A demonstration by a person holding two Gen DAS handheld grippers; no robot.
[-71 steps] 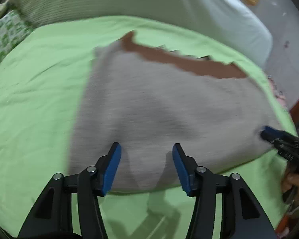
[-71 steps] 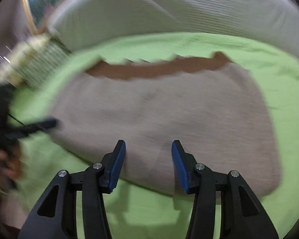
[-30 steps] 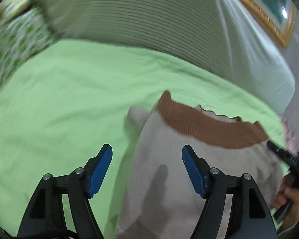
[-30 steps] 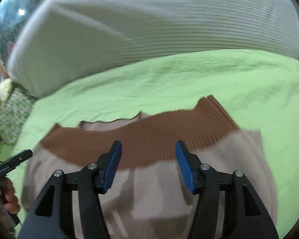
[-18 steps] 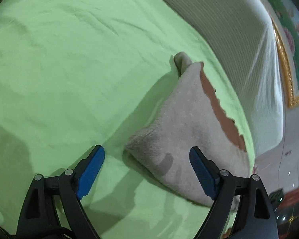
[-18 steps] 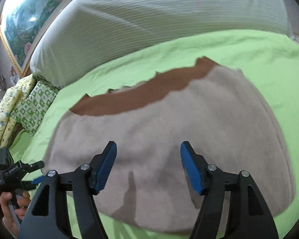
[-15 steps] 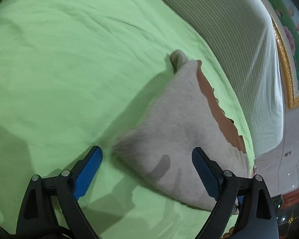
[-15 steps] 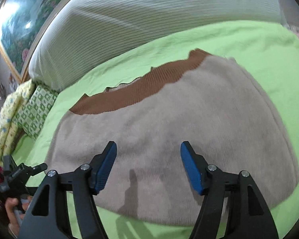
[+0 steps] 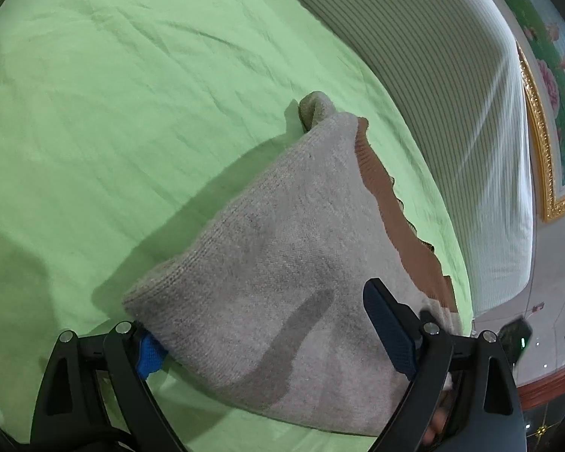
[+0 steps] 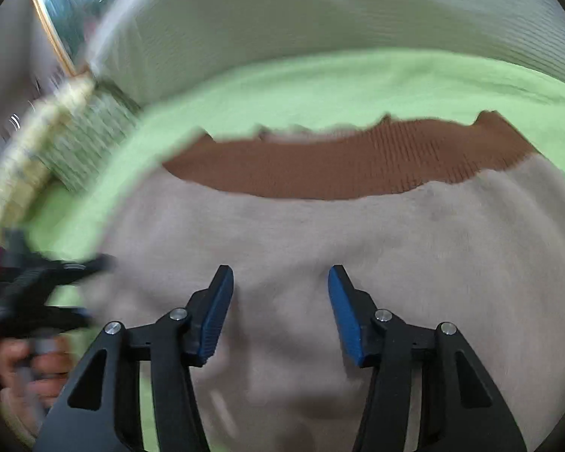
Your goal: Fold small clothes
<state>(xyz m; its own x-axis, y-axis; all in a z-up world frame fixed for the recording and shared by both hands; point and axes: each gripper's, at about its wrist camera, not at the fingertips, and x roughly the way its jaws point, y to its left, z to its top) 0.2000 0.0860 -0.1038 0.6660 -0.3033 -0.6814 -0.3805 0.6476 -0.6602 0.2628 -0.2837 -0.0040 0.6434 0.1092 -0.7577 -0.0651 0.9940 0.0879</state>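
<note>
A folded beige knit garment (image 9: 282, 286) with a brown ribbed band (image 9: 391, 203) lies on the green bedsheet (image 9: 113, 113). My left gripper (image 9: 267, 335) is open wide, its jaws straddling the garment's near corner, with the left pad partly under the cloth edge. In the right wrist view the garment (image 10: 358, 241) fills the middle, its brown band (image 10: 342, 165) along the far edge. My right gripper (image 10: 278, 301) is open just above the beige cloth, holding nothing. The left gripper (image 10: 37, 282) shows blurred at that view's left edge.
A white ribbed headboard (image 9: 452, 75) runs along the far side of the bed. A gold-framed floral picture (image 9: 546, 94) hangs above it. Patterned green and yellow pillows (image 10: 56, 143) lie at the bed's left end.
My left gripper has moved down and in, so its jaws now straddle the garment's near corner. My right gripper has moved in over the beige cloth and its view has blurred.
</note>
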